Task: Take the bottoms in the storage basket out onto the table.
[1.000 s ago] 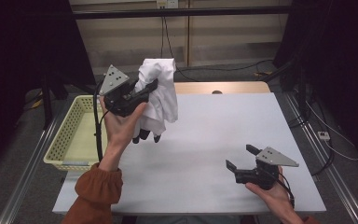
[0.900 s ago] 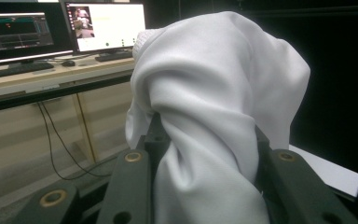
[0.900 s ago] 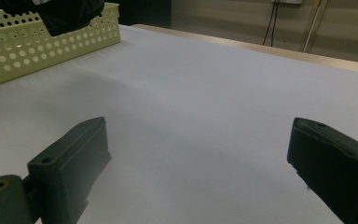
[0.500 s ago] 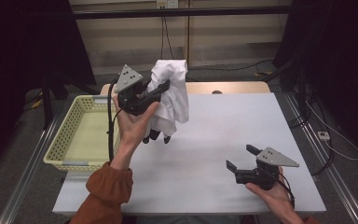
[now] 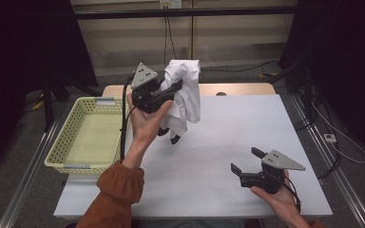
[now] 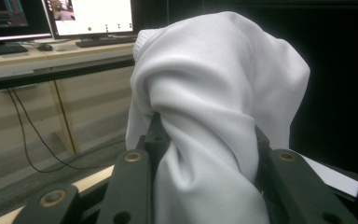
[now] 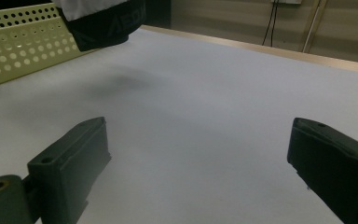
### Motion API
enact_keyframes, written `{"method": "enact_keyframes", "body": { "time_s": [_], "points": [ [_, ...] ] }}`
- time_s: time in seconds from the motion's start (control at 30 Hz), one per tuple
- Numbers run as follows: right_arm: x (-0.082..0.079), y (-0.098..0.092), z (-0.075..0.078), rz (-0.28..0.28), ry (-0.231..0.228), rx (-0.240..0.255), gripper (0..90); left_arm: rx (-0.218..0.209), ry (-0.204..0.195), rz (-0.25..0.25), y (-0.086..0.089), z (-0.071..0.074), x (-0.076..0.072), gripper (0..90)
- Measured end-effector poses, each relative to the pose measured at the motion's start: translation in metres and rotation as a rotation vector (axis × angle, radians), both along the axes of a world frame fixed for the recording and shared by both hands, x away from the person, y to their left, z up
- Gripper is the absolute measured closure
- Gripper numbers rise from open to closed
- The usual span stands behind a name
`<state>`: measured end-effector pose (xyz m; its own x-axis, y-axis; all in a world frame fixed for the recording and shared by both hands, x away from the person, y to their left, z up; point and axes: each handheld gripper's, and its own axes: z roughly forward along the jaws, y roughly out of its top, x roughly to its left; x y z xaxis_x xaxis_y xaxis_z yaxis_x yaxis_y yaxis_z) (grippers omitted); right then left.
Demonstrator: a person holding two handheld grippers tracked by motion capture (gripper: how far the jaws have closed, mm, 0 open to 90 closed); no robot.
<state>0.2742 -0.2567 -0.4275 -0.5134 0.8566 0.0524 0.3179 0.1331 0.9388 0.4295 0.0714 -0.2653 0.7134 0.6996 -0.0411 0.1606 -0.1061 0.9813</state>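
A white garment (image 5: 186, 95) with black trim at its lower end hangs in the air above the table's left half. My left gripper (image 5: 175, 88) is shut on it, held up high by a hand in an orange sleeve. In the left gripper view the bunched cloth (image 6: 214, 102) is pinched between the two black jaws and drapes over them. My right gripper (image 5: 245, 160) rests low over the table's front right, open with nothing between its fingers. In the right gripper view, past the open right gripper (image 7: 200, 154), the garment's black hem (image 7: 107, 23) hangs at the top left.
A pale yellow perforated basket (image 5: 71, 137) stands at the table's left edge, its wall (image 7: 23, 42) also in the right gripper view. The white table (image 5: 228, 128) spreads between the two grippers. Cables run across the floor behind; dark curtains flank both sides.
My left gripper has carried the white garment to the right, from near the basket's edge to over the table. The right gripper has kept still.
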Motion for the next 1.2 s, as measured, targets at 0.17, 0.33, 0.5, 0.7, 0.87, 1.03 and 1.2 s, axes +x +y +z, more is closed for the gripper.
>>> {"method": "enact_keyframes", "body": {
  "time_s": [0.17, 0.33, 0.5, 0.7, 0.87, 1.03, 1.2],
  "points": [
    [0.0, -0.001, 0.0, -0.003, 0.001, 0.002, 5.4, 0.002, 0.019, -0.015, -0.009, -0.006, 0.007, 64.7],
    [0.0, -0.001, 0.0, -0.004, 0.002, 0.002, 5.4, 0.007, 0.027, -0.02, -0.016, -0.011, 0.011, 64.7],
    [0.0, 0.0, 0.0, -0.001, 0.002, 0.001, 5.4, 0.018, 0.038, -0.017, -0.021, -0.016, 0.015, 64.3],
    [0.0, -0.001, 0.0, 0.0, 0.002, 0.001, 5.4, 0.018, 0.067, -0.014, -0.023, -0.024, 0.023, 64.1],
    [0.0, -0.001, 0.0, -0.004, 0.003, 0.003, 5.4, 0.063, 0.065, -0.025, -0.025, -0.034, 0.028, 63.9],
    [0.0, -0.001, 0.0, -0.003, 0.002, 0.001, 5.4, 0.074, 0.089, -0.023, -0.025, -0.047, 0.033, 64.0],
    [0.0, -0.001, 0.0, -0.002, 0.001, 0.003, 5.4, 0.096, 0.116, -0.004, -0.023, -0.06, 0.036, 64.0]
  ]
}}
